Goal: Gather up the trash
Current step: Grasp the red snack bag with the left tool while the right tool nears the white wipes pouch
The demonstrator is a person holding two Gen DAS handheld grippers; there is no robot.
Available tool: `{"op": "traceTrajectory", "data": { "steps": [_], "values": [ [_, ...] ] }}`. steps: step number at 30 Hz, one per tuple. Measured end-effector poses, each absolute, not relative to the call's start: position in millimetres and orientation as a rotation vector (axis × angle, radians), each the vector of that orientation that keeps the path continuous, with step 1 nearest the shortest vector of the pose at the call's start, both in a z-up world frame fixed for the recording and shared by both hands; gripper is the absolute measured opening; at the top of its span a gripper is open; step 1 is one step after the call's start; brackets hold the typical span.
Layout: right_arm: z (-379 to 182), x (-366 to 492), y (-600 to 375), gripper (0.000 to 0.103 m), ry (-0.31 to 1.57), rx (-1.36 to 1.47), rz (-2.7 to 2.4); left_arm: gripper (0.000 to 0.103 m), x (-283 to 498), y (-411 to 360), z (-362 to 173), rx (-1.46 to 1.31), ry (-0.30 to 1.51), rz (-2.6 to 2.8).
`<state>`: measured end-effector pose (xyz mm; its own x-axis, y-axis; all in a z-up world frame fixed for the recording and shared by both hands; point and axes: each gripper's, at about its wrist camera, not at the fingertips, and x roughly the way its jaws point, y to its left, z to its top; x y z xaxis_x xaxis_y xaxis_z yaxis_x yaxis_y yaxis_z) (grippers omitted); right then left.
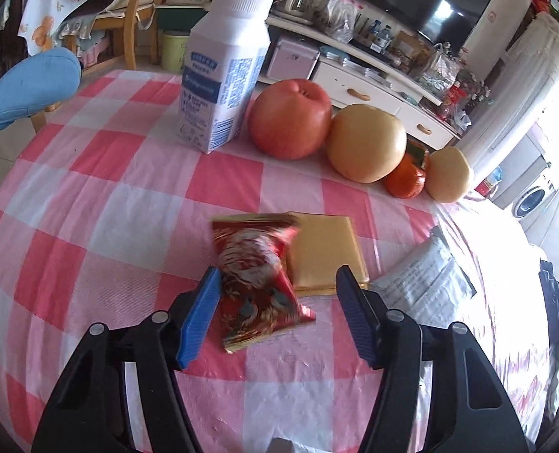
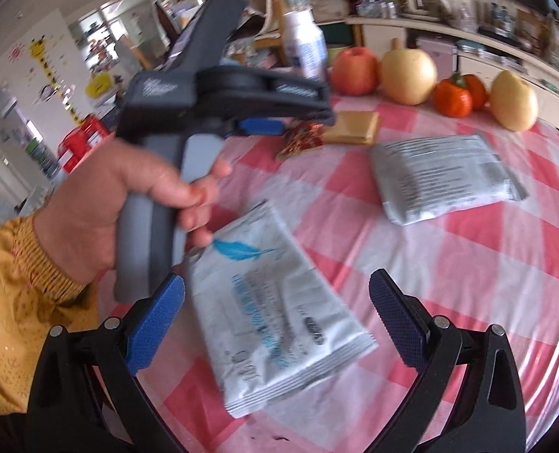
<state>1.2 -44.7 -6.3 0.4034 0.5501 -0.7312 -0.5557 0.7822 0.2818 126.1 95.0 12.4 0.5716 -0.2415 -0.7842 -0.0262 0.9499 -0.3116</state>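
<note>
A crumpled red foil wrapper (image 1: 256,283) lies on the pink checked tablecloth (image 1: 102,196), between the fingers of my left gripper (image 1: 278,270). The jaws stand open: the left blue pad (image 1: 200,313) is at the wrapper's edge and the right pad is clear of it. A flat gold packet (image 1: 324,253) lies just behind the wrapper. In the right wrist view my right gripper (image 2: 277,277) is open over a white sachet with a blue feather (image 2: 275,309), and neither pad touches it. A grey-white printed packet (image 2: 445,177) lies further right. A person's hand (image 2: 102,196) holds the left gripper (image 2: 279,125) over the wrapper (image 2: 302,137).
At the back of the table stand a white milk bottle (image 1: 222,71), a red apple (image 1: 290,119), two yellow pears (image 1: 366,143), and an orange pepper-shaped thing (image 1: 405,181). A blue chair seat (image 1: 30,83) is at the far left. The table edge falls away on the right.
</note>
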Motion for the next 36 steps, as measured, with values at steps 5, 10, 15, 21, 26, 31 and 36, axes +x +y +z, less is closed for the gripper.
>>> {"op": "traceTrajectory", "data": {
  "steps": [5,10,15,21,26,31,36],
  "values": [
    [-14,1,-36,0.099,0.933,-0.049,0.698,0.059,130,94,7,-0.288,0.974,-0.124],
    [-22,0,-28,0.099,0.944,-0.082,0.712,0.054,130,94,7,-0.265,0.975,-0.125],
    [-29,-5,-19,0.099,0.942,-0.154,0.71,0.043,131,95,8,-0.231,0.977,-0.116],
    [-32,-5,-16,0.099,0.925,-0.183,0.699,0.04,129,94,8,-0.206,0.967,-0.117],
    [-32,-6,-9,0.099,0.921,-0.215,0.704,0.037,126,91,9,-0.185,0.957,-0.116],
    [-32,-8,-6,0.099,0.918,-0.235,0.71,0.035,120,94,10,-0.194,0.95,-0.117],
    [-33,-8,-7,0.099,0.91,-0.25,0.718,0.034,109,106,14,-0.22,0.928,-0.116]
  ]
}}
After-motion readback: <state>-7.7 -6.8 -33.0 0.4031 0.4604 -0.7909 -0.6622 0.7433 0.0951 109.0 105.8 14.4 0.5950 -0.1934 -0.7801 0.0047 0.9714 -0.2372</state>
